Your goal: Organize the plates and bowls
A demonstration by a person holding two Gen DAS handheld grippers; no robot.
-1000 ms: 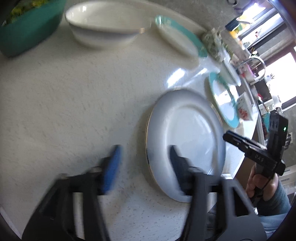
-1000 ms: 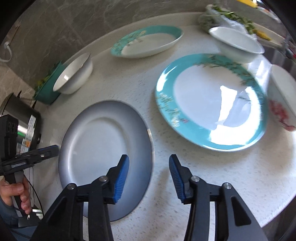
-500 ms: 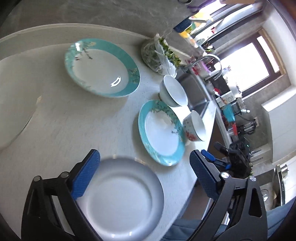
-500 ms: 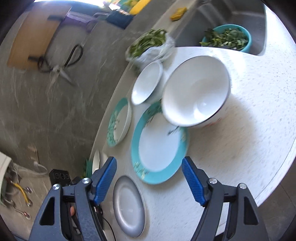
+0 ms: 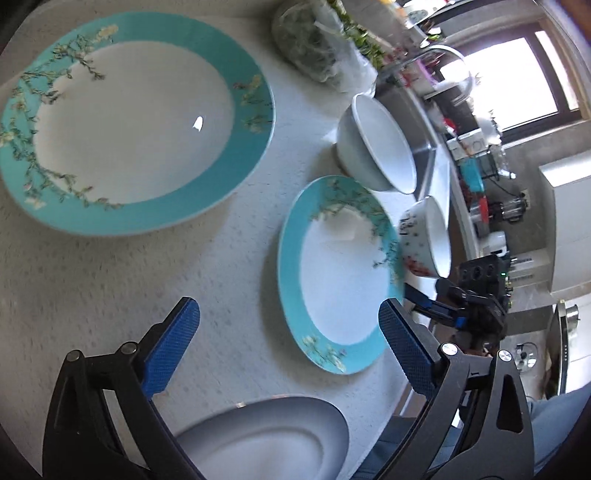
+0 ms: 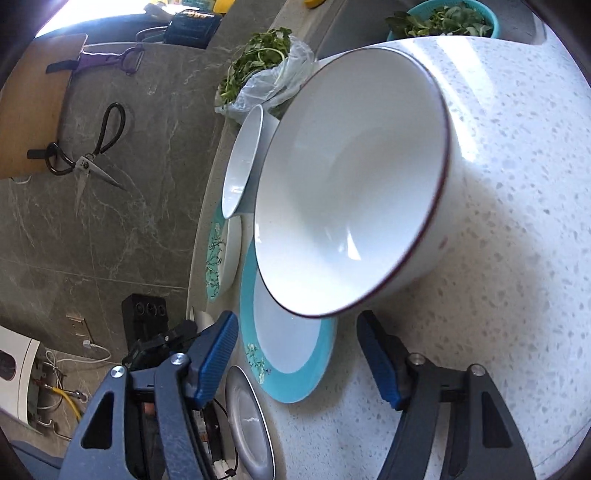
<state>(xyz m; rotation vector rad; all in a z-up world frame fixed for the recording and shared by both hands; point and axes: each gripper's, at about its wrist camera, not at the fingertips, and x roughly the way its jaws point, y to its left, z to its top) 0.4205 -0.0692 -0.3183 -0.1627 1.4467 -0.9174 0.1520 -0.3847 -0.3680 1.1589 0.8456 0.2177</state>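
Note:
In the left wrist view my left gripper (image 5: 288, 347) stands wide open over the white counter (image 5: 110, 277), its fingertips on either side of the near edge of a small teal-rimmed plate (image 5: 340, 273). A grey plate (image 5: 266, 435) lies below it and a large teal-rimmed plate (image 5: 129, 118) at far left. A plain white bowl (image 5: 380, 144) and a red-flowered bowl (image 5: 424, 240) stand beyond. My right gripper (image 5: 424, 302) reaches in beside the flowered bowl. In the right wrist view my right gripper (image 6: 297, 363) is just short of that bowl (image 6: 351, 184), jaws closing, pads touching nothing.
A bag of greens (image 5: 321, 48) lies at the back of the counter, beside the sink (image 5: 417, 110). A teal colander of greens (image 6: 443, 18) sits in the sink. Scissors (image 6: 85, 158) hang on the grey wall. The counter's rounded edge (image 6: 480, 369) runs close on the right.
My left gripper swung off the grey plate toward the teal plates and opened wide. The right gripper rolled, moved up close to the flowered bowl and opened wider.

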